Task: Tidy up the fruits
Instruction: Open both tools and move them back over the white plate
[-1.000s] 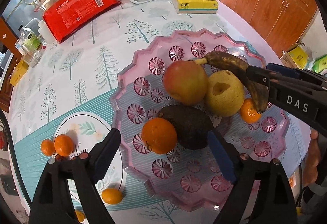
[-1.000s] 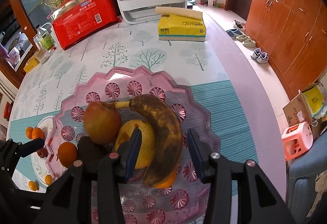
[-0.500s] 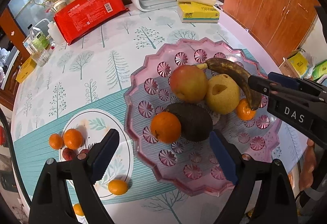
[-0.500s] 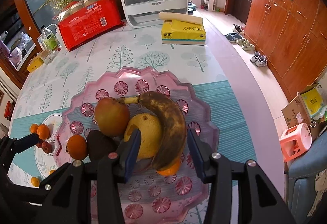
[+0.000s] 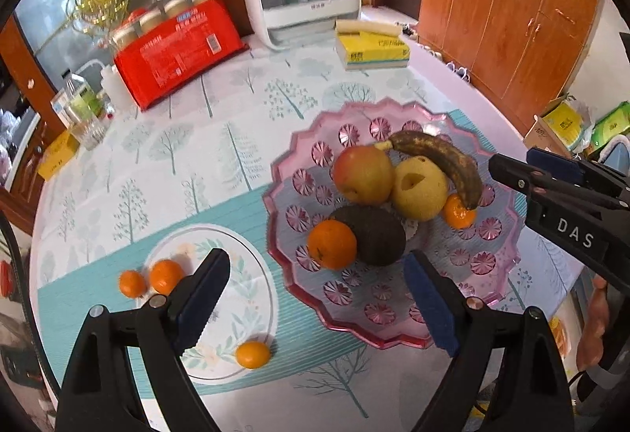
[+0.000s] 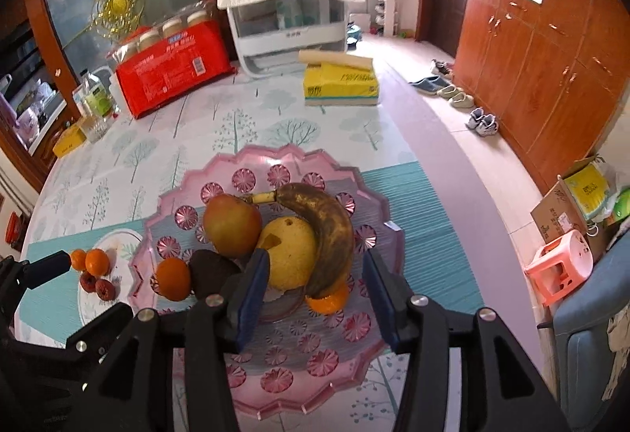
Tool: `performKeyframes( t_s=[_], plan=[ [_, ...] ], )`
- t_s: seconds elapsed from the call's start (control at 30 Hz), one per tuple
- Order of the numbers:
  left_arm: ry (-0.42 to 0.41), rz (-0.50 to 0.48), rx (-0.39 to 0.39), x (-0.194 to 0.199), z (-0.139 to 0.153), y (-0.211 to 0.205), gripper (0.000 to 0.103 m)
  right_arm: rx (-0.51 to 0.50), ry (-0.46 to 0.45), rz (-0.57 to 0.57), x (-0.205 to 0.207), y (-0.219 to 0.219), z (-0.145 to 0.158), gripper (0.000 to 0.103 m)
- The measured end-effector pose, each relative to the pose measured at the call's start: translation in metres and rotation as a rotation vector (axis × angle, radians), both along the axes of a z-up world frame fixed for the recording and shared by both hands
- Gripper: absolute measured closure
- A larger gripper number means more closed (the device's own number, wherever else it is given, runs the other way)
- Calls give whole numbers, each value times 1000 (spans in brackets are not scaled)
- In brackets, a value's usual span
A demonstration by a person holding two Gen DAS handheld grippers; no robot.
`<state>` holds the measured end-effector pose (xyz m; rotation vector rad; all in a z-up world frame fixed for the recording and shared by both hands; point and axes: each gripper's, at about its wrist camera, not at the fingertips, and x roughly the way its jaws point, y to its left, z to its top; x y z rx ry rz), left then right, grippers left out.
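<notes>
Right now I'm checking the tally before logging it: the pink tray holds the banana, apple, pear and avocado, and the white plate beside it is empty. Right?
Not quite. The white plate is not empty: the left wrist view shows small oranges on it. The pink tray does hold the banana, apple, pear and avocado.

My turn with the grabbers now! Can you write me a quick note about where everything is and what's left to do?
Left gripper: open, empty, above the table between the two dishes.
Right gripper: fingers have just been opening, nothing held; it hangs over the pink tray.
Done: banana, apple, pear, avocado and two oranges lie in the tray.
Left: small oranges and two dark red fruits sit on or near the white plate; one orange at its rim. They probably go in next.
</notes>
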<state>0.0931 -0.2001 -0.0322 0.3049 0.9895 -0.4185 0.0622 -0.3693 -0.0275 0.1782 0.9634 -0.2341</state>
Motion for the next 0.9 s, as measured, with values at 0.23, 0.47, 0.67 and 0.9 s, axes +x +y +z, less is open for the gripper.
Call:
performKeyframes(
  t_s=[0.23, 0.47, 0.67, 0.9],
  plan=[
    [-50, -11, -23, -3, 22, 33, 12, -27, -73, -41, -14, 23, 27, 48],
    [-53, 1, -22, 1, 30, 88, 12, -36, -104, -28, -14, 72, 40, 47],
    [-50, 56, -40, 14, 37, 153, 12, -47, -116, 5, -10, 129, 45, 47],
    [-38, 100, -39, 34, 29, 225, 12, -39, -115, 22, -3, 188, 39, 47]
  ],
)
